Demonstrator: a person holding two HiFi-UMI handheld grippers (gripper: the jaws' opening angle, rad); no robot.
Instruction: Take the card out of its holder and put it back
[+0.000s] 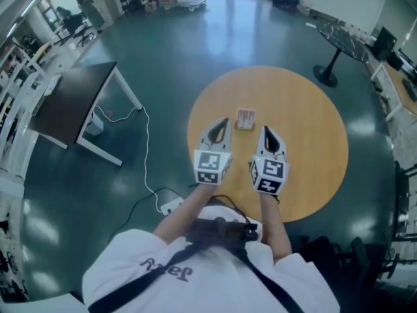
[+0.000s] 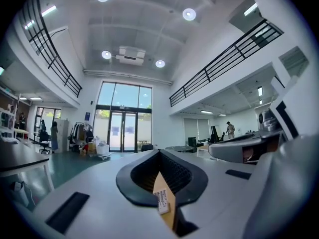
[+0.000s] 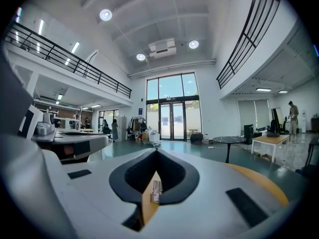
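A small tan card holder with a card in it (image 1: 245, 119) lies on the round wooden table (image 1: 306, 129), just beyond both grippers. My left gripper (image 1: 225, 122) hovers to the holder's left, its jaws shut with nothing between the tips. My right gripper (image 1: 264, 130) hovers just right of and nearer than the holder, also shut and empty. In the left gripper view the left gripper (image 2: 159, 151) has its dark jaws meeting at a point. The right gripper (image 3: 156, 151) looks the same in its own view. Neither gripper view shows the holder; both look out across the hall.
A black-topped desk (image 1: 68, 103) stands on the floor at left, with a white power strip and cable (image 1: 171, 204) near the table's foot. A dark table (image 1: 345, 38) stands at the far right. The round table's edge (image 3: 259, 183) shows in the right gripper view.
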